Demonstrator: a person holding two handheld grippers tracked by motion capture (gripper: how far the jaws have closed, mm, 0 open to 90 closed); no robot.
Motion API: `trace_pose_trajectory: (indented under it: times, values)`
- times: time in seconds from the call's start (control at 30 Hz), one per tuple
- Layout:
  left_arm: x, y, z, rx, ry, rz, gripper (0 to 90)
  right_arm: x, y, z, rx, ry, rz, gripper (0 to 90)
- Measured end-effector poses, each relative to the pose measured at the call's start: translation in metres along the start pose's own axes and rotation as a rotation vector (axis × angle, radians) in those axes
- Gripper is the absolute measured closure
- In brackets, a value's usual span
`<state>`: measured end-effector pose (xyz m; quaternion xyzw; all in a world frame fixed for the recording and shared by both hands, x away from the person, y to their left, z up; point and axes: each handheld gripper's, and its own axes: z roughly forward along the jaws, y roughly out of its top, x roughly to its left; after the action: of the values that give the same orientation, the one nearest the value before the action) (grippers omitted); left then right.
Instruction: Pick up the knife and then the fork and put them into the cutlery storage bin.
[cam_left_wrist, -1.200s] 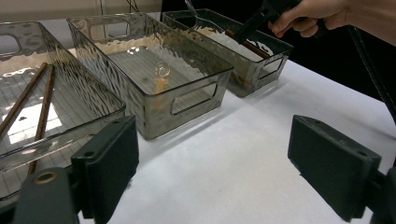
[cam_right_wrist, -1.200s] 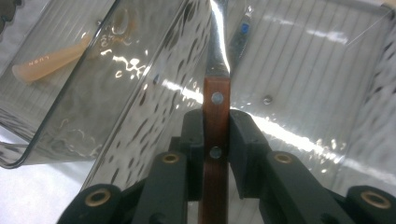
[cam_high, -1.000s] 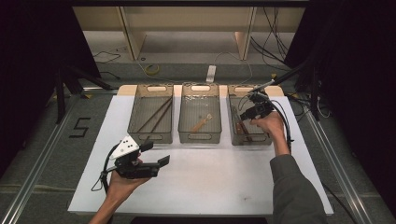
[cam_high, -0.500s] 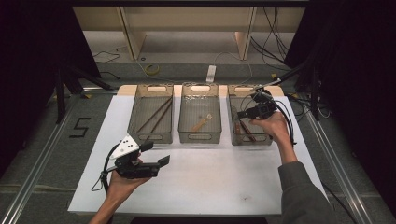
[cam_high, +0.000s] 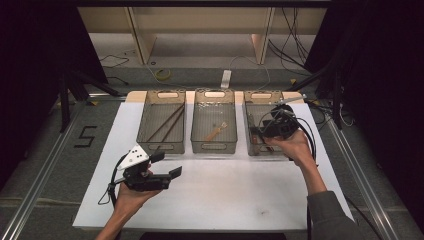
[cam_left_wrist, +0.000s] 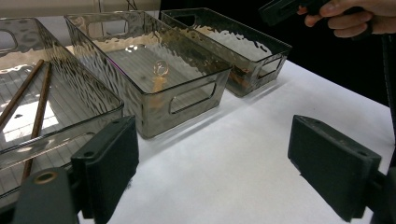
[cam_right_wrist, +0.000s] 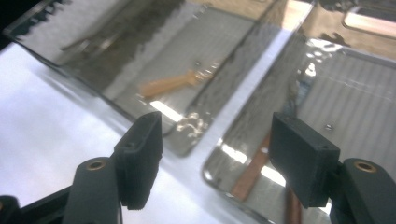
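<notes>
Right tongs (cam_high: 256, 131) opening over the right bin (cam_high: 252, 107)
Jaws having just been spreading, empty, stick (cam_right_wrist: 252, 171) lying below; left tongs (cam_high: 169, 165) resting released

I count three clear bins in a row at my twelve o'clock: the left bin (cam_high: 161, 128), the middle bin (cam_high: 214, 126) and the right bin (cam_high: 260, 131). Two long brown sticks (cam_high: 166, 123) lie in the left bin at eleven o'clock. One small tan wooden piece (cam_high: 215, 131) lies in the middle bin. In the right bin, at one o'clock, I make out two reddish-brown pieces (cam_right_wrist: 252, 170), though blur keeps me unsure. I hold two grippers, one per hand.
</notes>
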<state>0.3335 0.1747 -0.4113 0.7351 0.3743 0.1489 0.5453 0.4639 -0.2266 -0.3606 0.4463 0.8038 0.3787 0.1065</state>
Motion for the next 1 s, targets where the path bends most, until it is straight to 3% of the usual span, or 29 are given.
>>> trace_pose_trajectory:
  times: [0.13, 0.53, 0.77, 1.0]
  values:
    - [0.0, 0.0, 0.0, 0.0, -0.001, 0.0, 15.6, 0.008, -0.008, -0.004, -0.03, 0.035, 0.0, 34.0]
    - [0.0, 0.0, 0.0, 0.002, -0.008, -0.002, 15.6, 0.031, -0.033, -0.013, -0.11, 0.084, -0.029, 30.3]
    - [0.0, 0.0, 0.0, 0.004, -0.011, 0.002, 15.6, 0.037, -0.049, -0.023, -0.176, 0.098, -0.036, 30.2]
    - [-0.001, 0.0, 0.0, 0.007, -0.017, 0.004, 15.6, 0.041, -0.071, -0.023, -0.204, 0.115, -0.021, 30.0]
